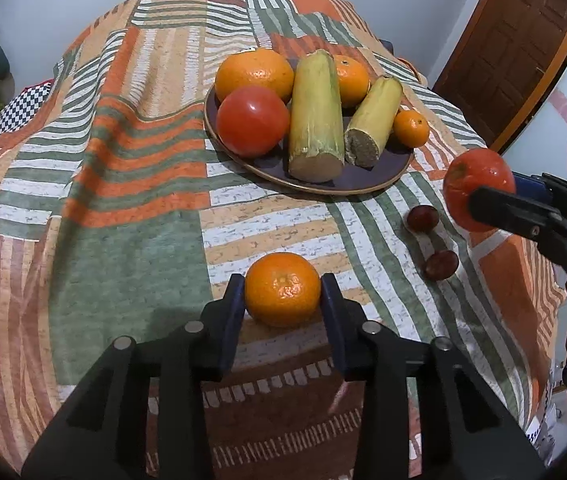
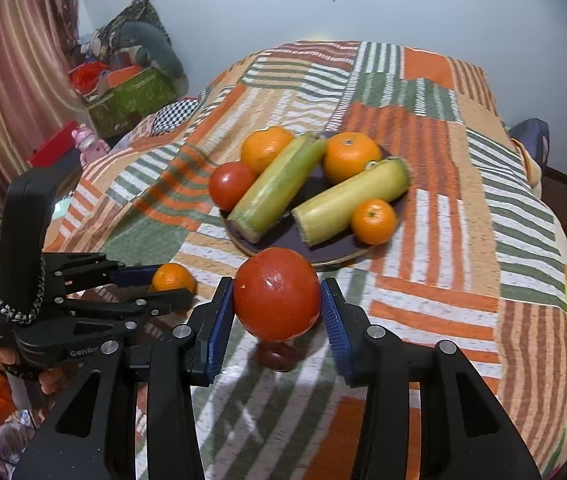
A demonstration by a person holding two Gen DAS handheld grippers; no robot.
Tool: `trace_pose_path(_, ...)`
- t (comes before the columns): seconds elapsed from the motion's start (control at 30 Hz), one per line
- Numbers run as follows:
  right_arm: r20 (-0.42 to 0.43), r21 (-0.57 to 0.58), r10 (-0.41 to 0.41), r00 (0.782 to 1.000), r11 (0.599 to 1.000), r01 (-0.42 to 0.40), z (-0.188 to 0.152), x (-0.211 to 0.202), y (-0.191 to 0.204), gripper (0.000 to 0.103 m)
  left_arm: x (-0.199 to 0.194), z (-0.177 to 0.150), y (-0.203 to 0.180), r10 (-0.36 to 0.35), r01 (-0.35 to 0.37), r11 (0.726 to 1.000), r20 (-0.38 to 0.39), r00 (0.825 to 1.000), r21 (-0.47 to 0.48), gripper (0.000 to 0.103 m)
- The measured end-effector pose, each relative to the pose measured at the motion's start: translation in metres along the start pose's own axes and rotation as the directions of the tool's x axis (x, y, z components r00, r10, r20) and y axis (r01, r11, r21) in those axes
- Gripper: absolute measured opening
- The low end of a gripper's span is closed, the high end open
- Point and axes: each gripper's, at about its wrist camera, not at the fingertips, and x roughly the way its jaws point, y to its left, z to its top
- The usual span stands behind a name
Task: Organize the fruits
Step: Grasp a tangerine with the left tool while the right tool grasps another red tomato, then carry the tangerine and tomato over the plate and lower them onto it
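Observation:
A dark plate (image 1: 387, 178) (image 2: 339, 254) on the patchwork cloth holds a red tomato (image 1: 252, 121) (image 2: 230, 185), two cane pieces (image 1: 315, 116) (image 2: 279, 186), and three oranges. My left gripper (image 1: 282, 294) (image 2: 171, 286) is shut on a small orange (image 1: 282, 289) (image 2: 173, 278) near the cloth's front. My right gripper (image 2: 277, 300) (image 1: 483, 196) is shut on a red tomato (image 2: 277, 294) (image 1: 477, 184), held above the cloth in front of the plate. Two dark red grapes (image 1: 422, 218) (image 1: 440, 265) lie on the cloth right of the left gripper; one grape (image 2: 279, 356) shows below the held tomato.
The patchwork cloth (image 1: 123, 200) covers a rounded table. A brown wooden door (image 1: 507, 52) stands at the right. A green box and clutter (image 2: 131, 96) sit at the far left by a striped curtain (image 2: 15, 60).

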Motion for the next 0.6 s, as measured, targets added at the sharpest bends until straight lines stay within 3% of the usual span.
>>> trace_pose_path(0.27,0.032,0.027,-0.011,0.999,1.0,0.01,0.008,-0.006,-0.014,0.04,-0.019,0.015,-0.002,0.009,-0.009,1.0,0.052,0.999,0.005,0.038)
trace_pose_path(0.6,0.076,0.01,-0.01,0.997,1.0,0.01,0.035,-0.001,-0.02,0.04,-0.038,0.068,-0.001,0.007,-0.007,1.0,0.157,0.988,-0.002,0.038)
